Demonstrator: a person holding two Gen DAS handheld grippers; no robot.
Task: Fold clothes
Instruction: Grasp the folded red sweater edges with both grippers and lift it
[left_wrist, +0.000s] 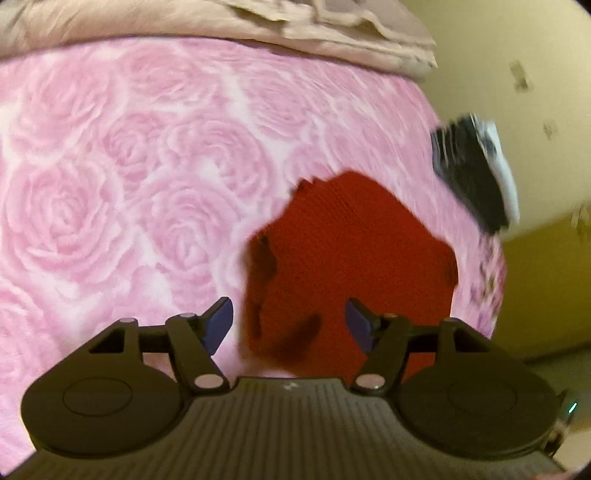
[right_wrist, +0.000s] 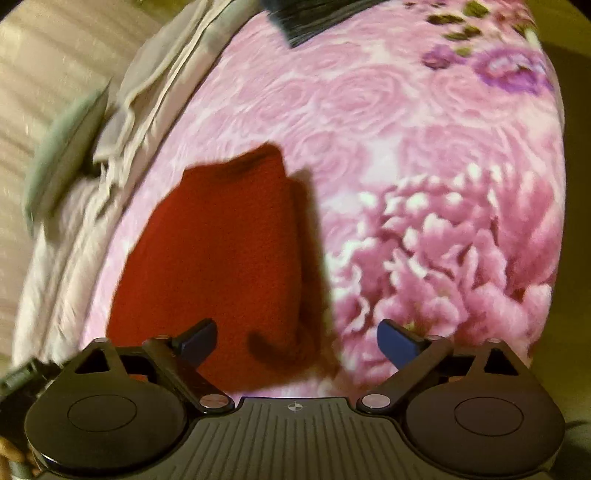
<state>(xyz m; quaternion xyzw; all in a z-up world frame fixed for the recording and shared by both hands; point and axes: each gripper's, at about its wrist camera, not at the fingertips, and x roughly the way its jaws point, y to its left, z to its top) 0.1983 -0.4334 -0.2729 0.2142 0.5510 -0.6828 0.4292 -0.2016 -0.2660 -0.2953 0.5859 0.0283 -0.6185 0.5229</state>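
A red knit garment (left_wrist: 354, 258) lies folded on the pink rose-print bedspread (left_wrist: 110, 184). In the left wrist view it sits just ahead of my left gripper (left_wrist: 289, 325), which hangs above its near edge, open with nothing between the blue fingertips. The right wrist view shows the same red garment (right_wrist: 221, 258) as a folded bundle with a thick fold along its right side. My right gripper (right_wrist: 297, 345) hovers over its near right corner, open and empty. The other gripper (left_wrist: 476, 173) appears blurred at the right of the left wrist view.
A beige blanket (left_wrist: 295, 33) is bunched along the far side of the bed. The bed's edge (left_wrist: 495, 280) drops off to the right, with a yellowish wall (left_wrist: 535, 92) beyond. In the right wrist view, grey-beige bedding (right_wrist: 147, 85) lies at left, and the bedspread (right_wrist: 443, 221) spreads wide to the right.
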